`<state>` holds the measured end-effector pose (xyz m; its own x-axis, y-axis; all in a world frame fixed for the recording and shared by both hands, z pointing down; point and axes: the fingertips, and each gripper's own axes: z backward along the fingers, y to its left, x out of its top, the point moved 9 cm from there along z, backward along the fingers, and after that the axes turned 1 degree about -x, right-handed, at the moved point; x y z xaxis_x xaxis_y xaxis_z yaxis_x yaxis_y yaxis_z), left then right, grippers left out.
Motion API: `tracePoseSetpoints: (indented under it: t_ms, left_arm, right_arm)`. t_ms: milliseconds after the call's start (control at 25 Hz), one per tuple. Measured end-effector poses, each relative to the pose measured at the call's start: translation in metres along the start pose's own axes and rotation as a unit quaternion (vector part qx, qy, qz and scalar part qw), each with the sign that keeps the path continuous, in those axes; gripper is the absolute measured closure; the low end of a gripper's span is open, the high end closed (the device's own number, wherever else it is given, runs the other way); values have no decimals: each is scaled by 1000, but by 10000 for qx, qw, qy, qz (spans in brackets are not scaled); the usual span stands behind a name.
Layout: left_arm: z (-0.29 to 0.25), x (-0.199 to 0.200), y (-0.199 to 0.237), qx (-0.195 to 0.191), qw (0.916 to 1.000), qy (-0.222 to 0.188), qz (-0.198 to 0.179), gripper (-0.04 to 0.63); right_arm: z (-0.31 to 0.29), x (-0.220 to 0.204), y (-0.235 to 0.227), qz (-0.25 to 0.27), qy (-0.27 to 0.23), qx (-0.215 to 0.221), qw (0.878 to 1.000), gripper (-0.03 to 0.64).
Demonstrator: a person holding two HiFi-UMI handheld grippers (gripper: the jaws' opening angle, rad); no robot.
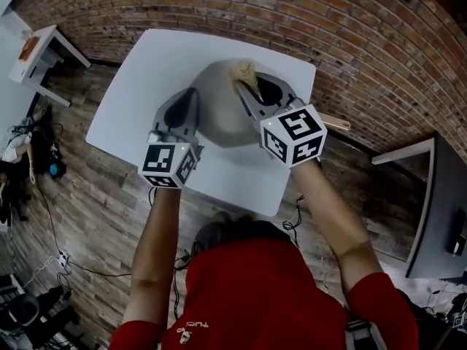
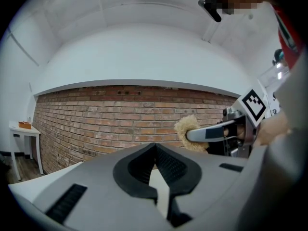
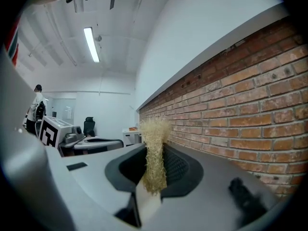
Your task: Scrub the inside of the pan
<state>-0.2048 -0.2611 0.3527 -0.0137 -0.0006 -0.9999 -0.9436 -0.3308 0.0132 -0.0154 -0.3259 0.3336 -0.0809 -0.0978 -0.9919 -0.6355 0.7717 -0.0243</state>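
Plainly clamped in the right claw (image 3: pixel 154 153): a tan fibrous scrubbing pad (image 3: pixel 154 129), mostly sticking out past the tips, so liable to fold or slip out under hard pressure. Held above the round grey metal pan (image 1: pixel 219 115) on the white table (image 1: pixel 139 86). Left claw (image 2: pixel 155 150) closed on nothing beside the pan's left rim. Leaves the pan unsteadied, free to slide or spin. Nothing in the way. Nearby: red brick wall (image 1: pixel 350 42).

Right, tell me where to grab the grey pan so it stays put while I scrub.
Take the round grey pan by its left rim, coming in from the left with the left gripper, one finger inside the wall. Its wooden handle sticks out on the far right, past the right gripper, which is shut on the tan fibre scrubber.
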Motion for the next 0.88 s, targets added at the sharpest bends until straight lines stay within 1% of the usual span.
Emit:
tracePoseSetpoints:
  t_ms: [160,400,600,880]
  left_arm:
    - [-9,-1,17,-78,10000,8,-5,581]
    - [-22,-11,35,-190,9998,24,-3,581]
    - [-30,-26,51,-213,9997,105,31,581]
    - [-36,-43,64,-228,9995,187,103,581]
  right_arm:
    - [-23,-2,2,139,295,21,9995,529]
    - [-58,-20,9,323,897,72,9954,529]
    - [-82,-41,10,394,1420,65,9891,529]
    - [-116,-71,9,475,2090,160,9766,529]
